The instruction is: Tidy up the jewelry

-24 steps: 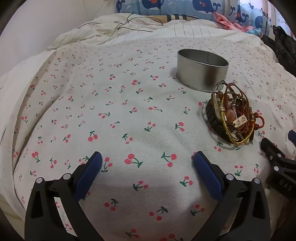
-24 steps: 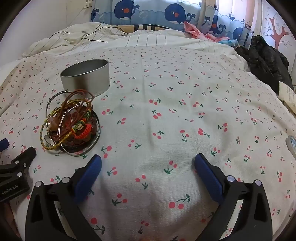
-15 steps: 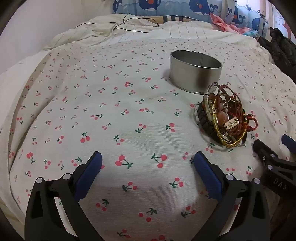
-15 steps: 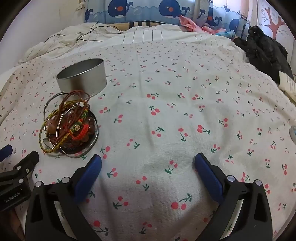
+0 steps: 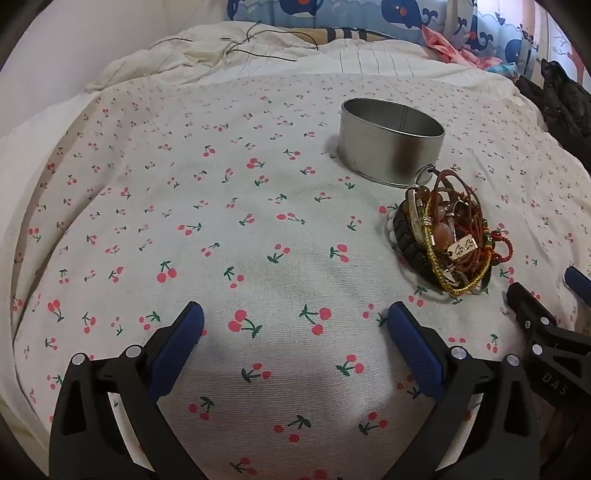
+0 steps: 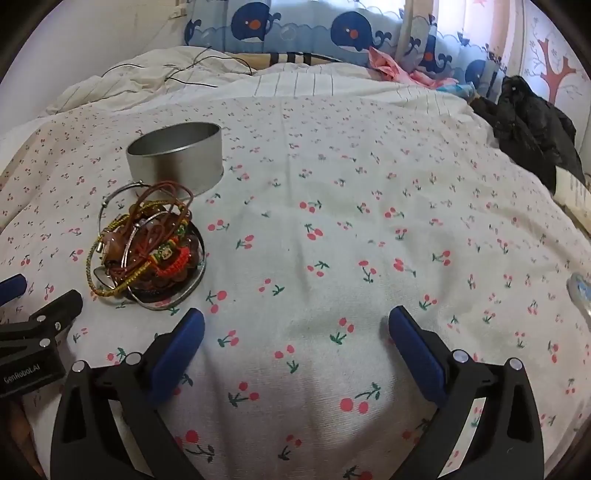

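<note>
A tangled pile of bracelets (image 5: 448,240) in red, gold, brown, black and silver lies on the cherry-print bedsheet (image 5: 221,240). Just behind it stands an open round metal tin (image 5: 391,147). The pile (image 6: 147,251) and the tin (image 6: 175,157) also show in the right wrist view, at the left. My left gripper (image 5: 293,325) is open and empty, over the sheet to the left of the pile. My right gripper (image 6: 295,328) is open and empty, to the right of the pile. Each gripper's tip shows at the edge of the other's view.
A rumpled white quilt with thin black cables (image 6: 166,74) and whale-print pillows (image 6: 295,29) lie at the head of the bed. Black clothing (image 6: 532,125) sits at the right edge, with pink fabric (image 6: 391,68) behind. A small pale object (image 6: 581,291) lies at the far right.
Both grippers have drawn back slightly and tilted up, so the pile and tin sit a little farther away and more of the pillows shows. Both stay open; nothing was taken hold of.
</note>
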A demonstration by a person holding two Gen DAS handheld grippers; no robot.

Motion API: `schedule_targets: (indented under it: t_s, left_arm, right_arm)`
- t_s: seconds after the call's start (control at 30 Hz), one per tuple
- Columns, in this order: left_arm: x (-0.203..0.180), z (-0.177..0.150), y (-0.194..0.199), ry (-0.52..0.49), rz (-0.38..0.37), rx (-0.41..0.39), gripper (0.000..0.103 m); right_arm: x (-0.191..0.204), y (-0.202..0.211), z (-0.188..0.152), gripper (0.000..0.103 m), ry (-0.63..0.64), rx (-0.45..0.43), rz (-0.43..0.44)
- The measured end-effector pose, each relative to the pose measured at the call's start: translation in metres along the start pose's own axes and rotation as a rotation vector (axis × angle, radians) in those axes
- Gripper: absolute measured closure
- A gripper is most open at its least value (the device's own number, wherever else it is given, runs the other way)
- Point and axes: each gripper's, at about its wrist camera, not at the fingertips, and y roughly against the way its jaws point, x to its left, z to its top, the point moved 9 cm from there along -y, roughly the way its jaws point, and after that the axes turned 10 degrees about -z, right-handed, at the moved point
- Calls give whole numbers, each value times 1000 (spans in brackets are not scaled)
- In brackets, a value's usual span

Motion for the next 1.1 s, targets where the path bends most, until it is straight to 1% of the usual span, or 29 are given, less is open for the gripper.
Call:
schedule_targets:
  t_s: [0.13,0.27,0.4,0.47,0.67,1.1]
  left_arm:
    - [2,0,-2,-1,-17,5,7]
    - [2,-1,-2,-15,-8,-5,7]
    - [-2,-3,2,-14,-24,-4,7]
    - [-4,-5,2,-19,-19,-4,7]
    - [-7,-5,0,-19,-4,-10,7]
    - [-8,-4,-1,-17,-4,-10,7]
  right_arm:
    - [-1,-5,-1,7,-19,30,20]
    - [1,-3,-1,7,-7,18,16]
    - [5,1,-1,7,9,0,26]
    - [7,1,-2,7,20,-3,23]
    - [8,-2,-2,7,12,7,24]
    - [9,-4,-2,7,6,12,25]
